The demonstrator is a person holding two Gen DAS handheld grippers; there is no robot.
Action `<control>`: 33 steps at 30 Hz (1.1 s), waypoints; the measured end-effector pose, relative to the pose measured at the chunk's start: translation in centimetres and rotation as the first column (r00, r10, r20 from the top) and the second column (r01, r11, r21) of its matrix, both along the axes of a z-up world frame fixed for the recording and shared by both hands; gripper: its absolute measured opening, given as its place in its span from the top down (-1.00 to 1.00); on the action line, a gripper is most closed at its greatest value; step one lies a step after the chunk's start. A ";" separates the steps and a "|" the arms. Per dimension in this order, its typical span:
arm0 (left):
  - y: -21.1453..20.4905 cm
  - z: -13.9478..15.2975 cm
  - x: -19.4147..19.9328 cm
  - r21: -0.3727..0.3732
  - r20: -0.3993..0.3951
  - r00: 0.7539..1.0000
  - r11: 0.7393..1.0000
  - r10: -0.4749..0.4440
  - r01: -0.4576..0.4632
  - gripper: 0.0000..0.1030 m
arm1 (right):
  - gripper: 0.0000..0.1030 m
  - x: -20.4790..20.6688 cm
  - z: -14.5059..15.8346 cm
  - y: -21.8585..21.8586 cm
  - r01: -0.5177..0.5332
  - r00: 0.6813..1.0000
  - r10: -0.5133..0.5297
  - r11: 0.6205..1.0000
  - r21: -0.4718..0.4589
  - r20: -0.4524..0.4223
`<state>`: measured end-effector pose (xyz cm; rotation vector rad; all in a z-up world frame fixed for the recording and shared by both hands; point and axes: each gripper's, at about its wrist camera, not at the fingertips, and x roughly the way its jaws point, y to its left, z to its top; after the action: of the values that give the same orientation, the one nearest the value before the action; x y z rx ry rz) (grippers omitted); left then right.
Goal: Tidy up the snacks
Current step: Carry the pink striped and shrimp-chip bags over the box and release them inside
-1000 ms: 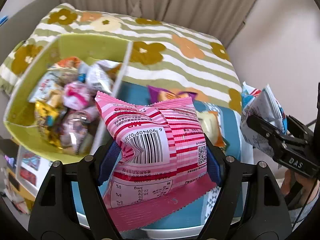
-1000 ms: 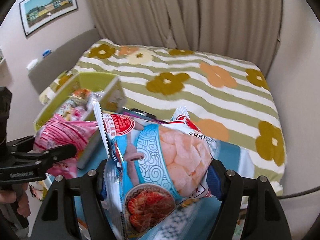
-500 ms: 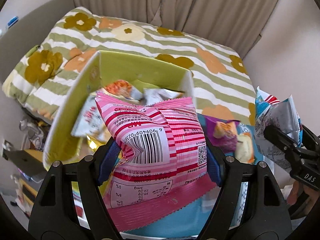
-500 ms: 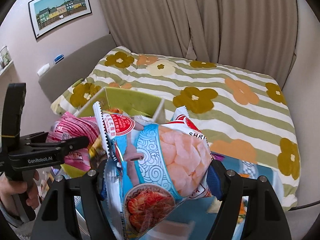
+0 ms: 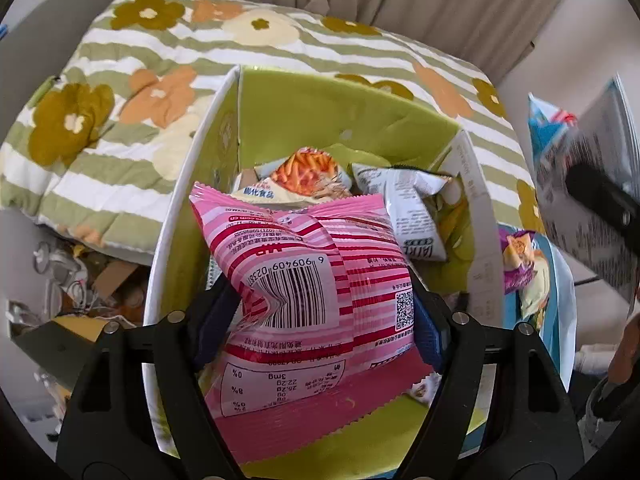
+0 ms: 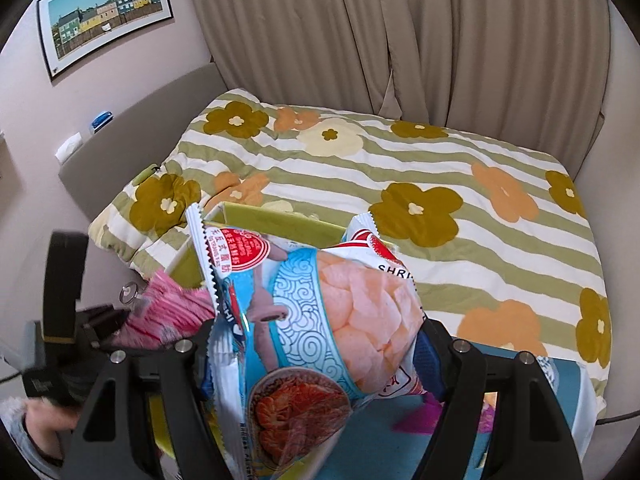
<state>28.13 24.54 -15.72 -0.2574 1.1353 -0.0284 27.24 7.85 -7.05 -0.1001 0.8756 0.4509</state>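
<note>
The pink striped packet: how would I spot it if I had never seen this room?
Find the green box at the foot of the flowered quilt. Over it, the left hand-held gripper clamps the pink striped packet. Only it shows pink and red stripes with a big barcode.

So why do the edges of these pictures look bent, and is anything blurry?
Both views use a fisheye lens, so the box walls bow and the corners go black. In the left wrist view the pink packet is sharp, while the blue packet at the right edge is smeared. In the right wrist view the blue packet is crisp and the pink one is blurred. Soft daylight, no harsh glare.
</note>
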 end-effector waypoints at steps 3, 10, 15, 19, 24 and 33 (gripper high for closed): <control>0.2 -0.7 0.0 0.011 -0.011 0.999 0.999 -0.052 0.052 -0.80 | -0.37 0.7 -0.4 1.2 0.005 1.000 -0.005 1.000 -0.012 -0.011; 0.5 -0.1 -1.7 0.059 0.032 0.991 0.990 -0.132 0.130 -0.99 | -0.40 1.7 -1.8 3.3 0.014 0.999 -0.015 0.999 -0.030 -0.039; 1.7 0.4 -2.2 0.020 0.059 0.988 0.990 -0.140 0.139 -0.99 | -0.41 3.1 -2.9 4.1 0.019 0.998 -0.023 0.998 -0.058 -0.059; 2.1 0.9 -1.7 0.012 0.077 0.985 0.988 -0.152 0.152 -0.99 | -0.41 4.4 -3.9 5.2 0.015 0.997 -0.021 0.997 -0.079 -0.079; 2.1 1.2 -1.1 0.014 0.087 0.981 0.985 -0.175 0.175 -0.99 | -0.73 5.6 -5.0 6.5 0.017 0.996 -0.023 0.997 -0.073 -0.087; 1.8 1.0 -1.1 0.033 0.087 0.975 0.979 -0.205 0.203 -0.99 | -0.99 3.7 -5.6 7.0 0.000 0.999 -0.002 0.999 -0.050 -0.043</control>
<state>27.03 26.33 -14.67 -0.1155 1.0680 -0.2061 30.99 14.89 -12.62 -0.1362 0.9291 0.4313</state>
